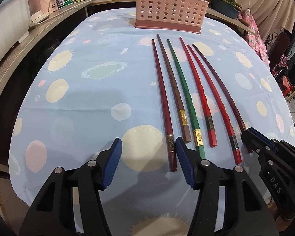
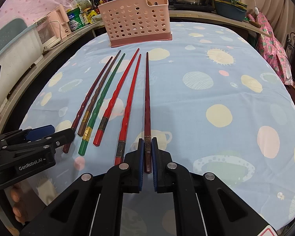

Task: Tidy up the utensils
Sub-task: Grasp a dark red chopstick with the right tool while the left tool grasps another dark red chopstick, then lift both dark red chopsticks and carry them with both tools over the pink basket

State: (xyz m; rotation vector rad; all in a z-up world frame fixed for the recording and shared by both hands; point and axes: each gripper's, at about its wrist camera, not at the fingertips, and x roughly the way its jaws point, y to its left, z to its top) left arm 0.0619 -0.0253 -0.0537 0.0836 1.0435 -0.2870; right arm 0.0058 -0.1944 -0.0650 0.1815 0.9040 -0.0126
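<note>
Right wrist view: I'm pinching my right gripper (image 2: 147,147) on the dark maroon faceted chopstick (image 2: 147,106) — left gripper (image 1: 147,153) gaping, holding nothing; end-gripped, the chopstick risks pivoting.

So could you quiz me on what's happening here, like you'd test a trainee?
1. How many chopsticks lie on the tablecloth? A) four B) six C) eight
2. True or false: the left gripper is shut.
3. Fill the blank: the right gripper is shut on the dark maroon chopstick at the ___ end of the row.

Key: 1) B. 2) False, its jaws stand wide open and hold nothing. 3) Right.
</note>
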